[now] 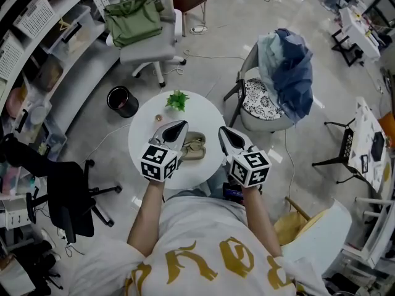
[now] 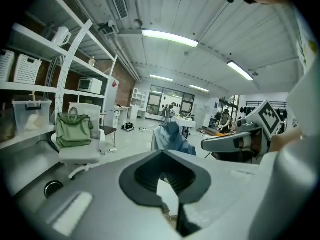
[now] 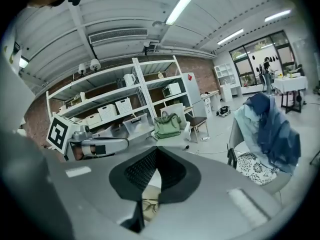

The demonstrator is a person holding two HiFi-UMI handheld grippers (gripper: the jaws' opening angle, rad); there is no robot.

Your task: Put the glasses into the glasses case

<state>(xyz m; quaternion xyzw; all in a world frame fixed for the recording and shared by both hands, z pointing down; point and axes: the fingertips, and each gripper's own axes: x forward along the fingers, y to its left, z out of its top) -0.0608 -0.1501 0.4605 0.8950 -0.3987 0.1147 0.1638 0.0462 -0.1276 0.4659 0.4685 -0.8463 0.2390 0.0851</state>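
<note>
On the round white table (image 1: 141, 142) lies an olive-beige glasses case (image 1: 192, 153), open. Thin-framed glasses (image 1: 197, 143) rest on it. In the right gripper view the glasses (image 3: 150, 205) show through the gap under the jaws, on the beige case (image 3: 148, 192). My left gripper (image 1: 179, 126) hovers over the table just left of the case, jaws together and empty. My right gripper (image 1: 223, 131) hovers just right of the case, also shut and empty. Seen from the left gripper (image 2: 163, 154), only a sliver of white table shows between the pads.
A small green plant (image 1: 177, 100) and a tiny brownish object (image 1: 158, 118) stand at the table's far side. Around the table are a black bin (image 1: 122, 101), a white chair with a green bag (image 1: 133, 18), a chair draped in blue cloth (image 1: 287, 73) and a black office chair (image 1: 68, 193).
</note>
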